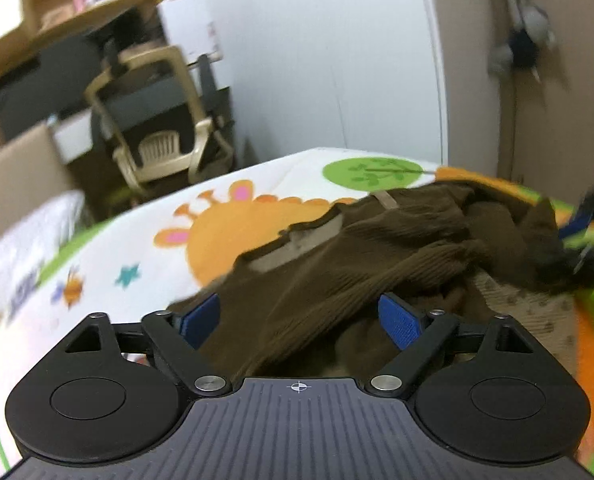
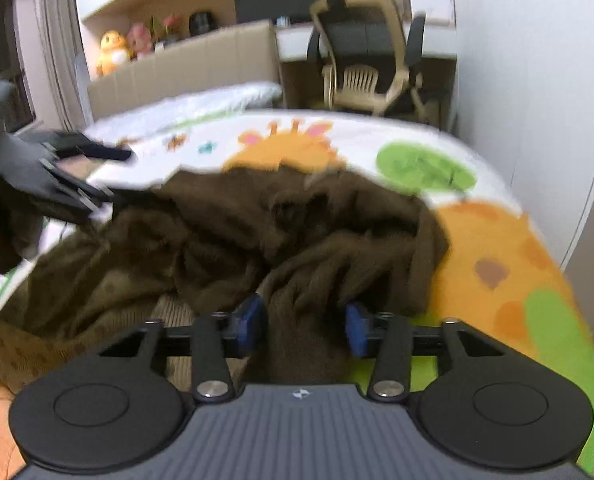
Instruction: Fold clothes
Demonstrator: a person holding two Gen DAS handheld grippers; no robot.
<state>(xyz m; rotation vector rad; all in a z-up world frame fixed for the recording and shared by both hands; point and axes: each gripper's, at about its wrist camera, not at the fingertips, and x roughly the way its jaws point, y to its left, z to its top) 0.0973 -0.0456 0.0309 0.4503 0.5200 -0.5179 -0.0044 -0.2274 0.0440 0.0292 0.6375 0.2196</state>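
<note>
A: Left wrist? 
B: Left gripper gapes wide, brown garment bunched between the pads, unpinched; it lies on the mat, heaped toward 3 o'clock.

A: Right wrist? 
B: Right gripper, half-open, straddles a fold; grip unclear

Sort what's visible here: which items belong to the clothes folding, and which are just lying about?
Part of the job:
- brown garment, crumpled on the bed
- left gripper, open, fabric between its fingers
- right gripper, open around a fold
- cartoon-print bedsheet, the work surface

Just lying about:
- office chair
- cardboard box
- plush toys on the shelf
</note>
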